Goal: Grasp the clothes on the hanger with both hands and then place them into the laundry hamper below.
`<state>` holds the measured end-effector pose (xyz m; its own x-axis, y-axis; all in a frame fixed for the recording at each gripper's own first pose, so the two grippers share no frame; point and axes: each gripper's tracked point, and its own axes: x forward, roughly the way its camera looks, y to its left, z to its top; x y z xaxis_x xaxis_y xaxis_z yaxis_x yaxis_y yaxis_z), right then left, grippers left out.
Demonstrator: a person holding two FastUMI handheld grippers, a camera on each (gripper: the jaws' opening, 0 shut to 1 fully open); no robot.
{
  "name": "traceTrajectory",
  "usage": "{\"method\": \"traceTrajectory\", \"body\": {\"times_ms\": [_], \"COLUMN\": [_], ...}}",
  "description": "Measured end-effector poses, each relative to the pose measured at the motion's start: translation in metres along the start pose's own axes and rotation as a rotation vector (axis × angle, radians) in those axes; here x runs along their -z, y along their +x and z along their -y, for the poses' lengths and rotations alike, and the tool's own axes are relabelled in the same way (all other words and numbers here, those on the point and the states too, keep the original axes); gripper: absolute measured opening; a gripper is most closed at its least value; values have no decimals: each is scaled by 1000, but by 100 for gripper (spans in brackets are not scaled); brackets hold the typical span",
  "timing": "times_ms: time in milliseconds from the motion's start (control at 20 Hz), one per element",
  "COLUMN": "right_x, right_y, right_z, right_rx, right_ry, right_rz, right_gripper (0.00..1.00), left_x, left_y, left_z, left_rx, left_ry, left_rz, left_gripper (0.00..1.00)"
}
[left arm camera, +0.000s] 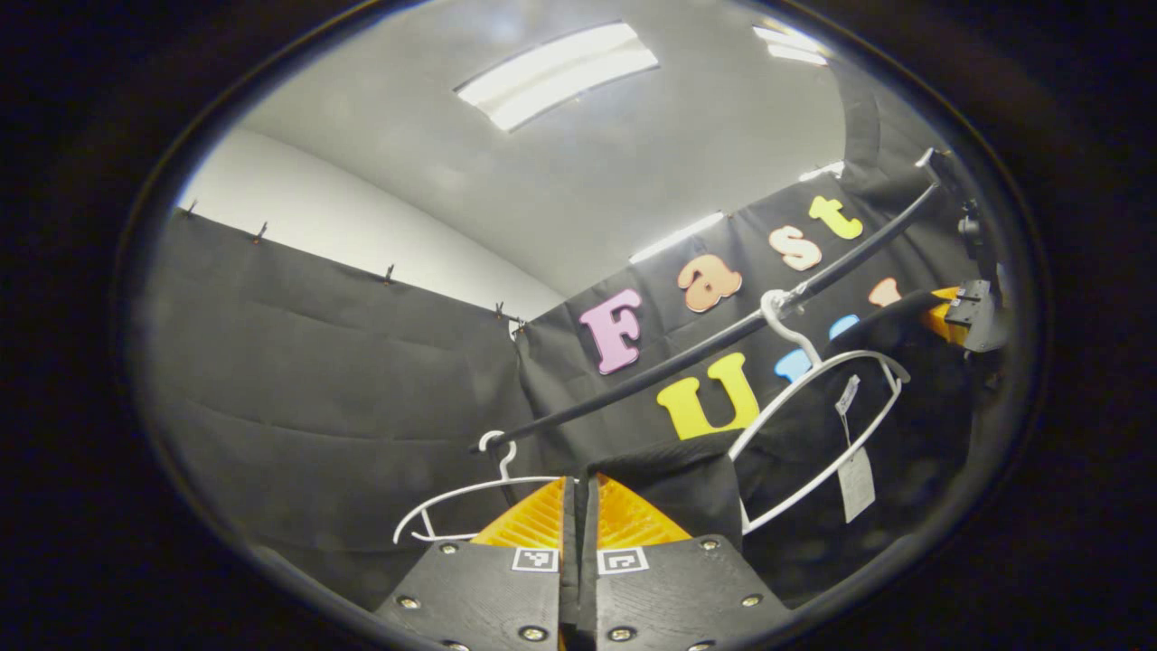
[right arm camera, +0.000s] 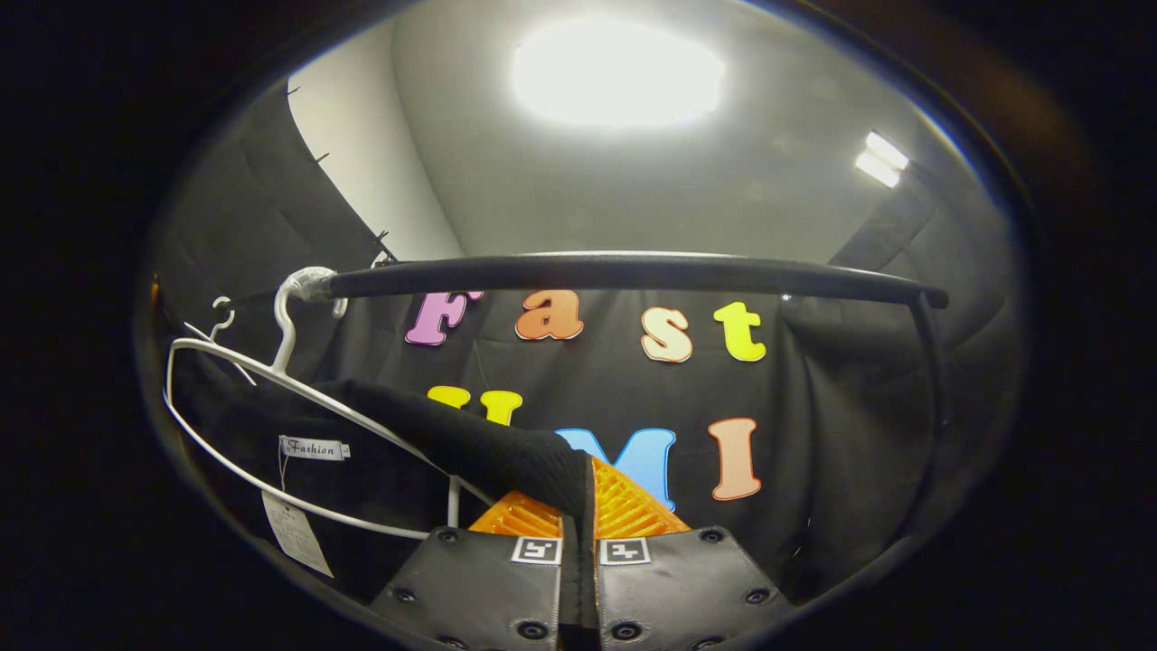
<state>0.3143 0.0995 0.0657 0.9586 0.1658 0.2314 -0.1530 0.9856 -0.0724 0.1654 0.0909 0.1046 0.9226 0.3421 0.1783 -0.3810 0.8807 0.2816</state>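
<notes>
A black garment point(left arm camera: 813, 434) hangs on a white hanger point(left arm camera: 818, 362) hooked over a black rail point(left arm camera: 687, 353). My left gripper point(left arm camera: 578, 511) is shut, with one black shoulder edge point(left arm camera: 669, 475) pinched between its fingers. Farther off at the right edge, the right gripper point(left arm camera: 960, 316) grips the garment's other shoulder. In the right gripper view, my right gripper point(right arm camera: 578, 502) is shut on a fold of the black garment point(right arm camera: 488, 448), which runs left over the white hanger point(right arm camera: 271, 380). A neck label point(right arm camera: 312, 448) and a paper tag point(right arm camera: 294, 533) show inside the collar.
A second, bare white hanger point(left arm camera: 470, 497) hangs on the rail left of my left gripper. The rail point(right arm camera: 633, 271) spans the right gripper view overhead and bends down at its right end point(right arm camera: 931, 362). Black cloth walls close the booth behind and at both sides.
</notes>
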Motion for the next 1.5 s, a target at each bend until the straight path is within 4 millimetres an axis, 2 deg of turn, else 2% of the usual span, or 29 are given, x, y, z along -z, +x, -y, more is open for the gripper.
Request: {"method": "traceTrajectory", "body": {"times_ms": [100,250,400,500,650,1000,1200,1350,1500], "right_x": [-1,-2,-3,-6,-8,-13,0,25,49], "right_y": [1,-2,-1,1,5,23,33,53,59], "right_z": [-1,-4,-4,-2,-2,-2,-1,-3,-9], "right_rx": [-5,-11,-8,-4,-3,-2,6,-6,-22], "right_ry": [-2,3,3,0,-16,-46,-44,-49,-57], "right_rz": [-1,-1,3,15,29,93,86,41,-14], "right_gripper": [1,1,1,1,0,1,1,1,1], "left_x": [6,13,16,10,5,1,7,27,40], "left_y": [-2,-17,-23,-21,-6,38,50,62,64], "left_z": [6,18,19,10,-5,-11,-13,-12,-12], "left_rx": [31,85,109,84,43,44,55,64,78], "left_ry": [-33,-70,-48,-41,-10,27,48,30,19], "left_rz": [-26,-40,-55,-31,-5,60,66,35,20], "left_gripper": [0,0,0,1,0,0,0,0,1]}}
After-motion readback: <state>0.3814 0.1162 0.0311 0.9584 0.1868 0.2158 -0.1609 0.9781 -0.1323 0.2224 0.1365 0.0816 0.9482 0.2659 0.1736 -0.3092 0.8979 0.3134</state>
